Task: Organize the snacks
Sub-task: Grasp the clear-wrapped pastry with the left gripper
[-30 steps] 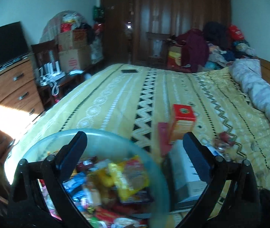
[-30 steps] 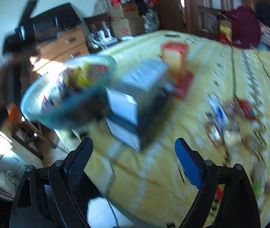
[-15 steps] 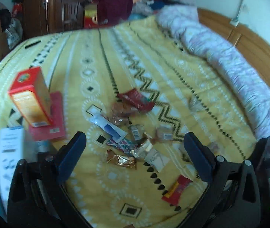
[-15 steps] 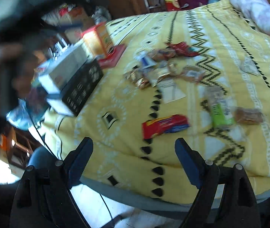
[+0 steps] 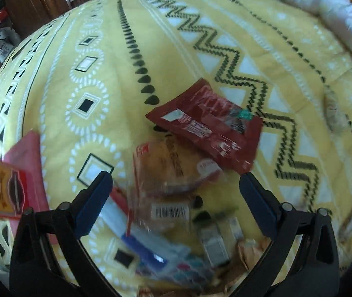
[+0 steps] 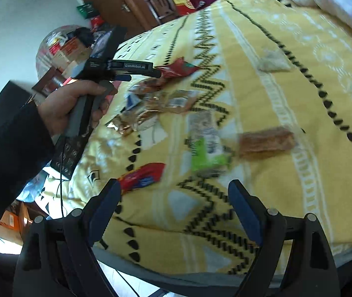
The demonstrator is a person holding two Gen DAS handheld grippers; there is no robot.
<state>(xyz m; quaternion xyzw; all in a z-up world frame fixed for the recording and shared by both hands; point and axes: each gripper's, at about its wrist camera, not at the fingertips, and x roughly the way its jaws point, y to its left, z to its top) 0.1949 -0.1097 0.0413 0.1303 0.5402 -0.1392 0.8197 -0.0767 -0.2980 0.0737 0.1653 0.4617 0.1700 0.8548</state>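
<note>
- Hovering left claw (image 5: 176, 198) over the snack pile (image 5: 176, 198) on the yellow bed (image 5: 101, 61); jaws spread, gripping nothing; clear pastry packet (image 5: 168, 170) lying between them, red pouch (image 5: 208, 126) just beyond
- Holding right claw (image 6: 173, 200) released near red wrapper (image 6: 142, 178)
- Judging step: selecting first snack; next needing descent, then closing on packet
</note>
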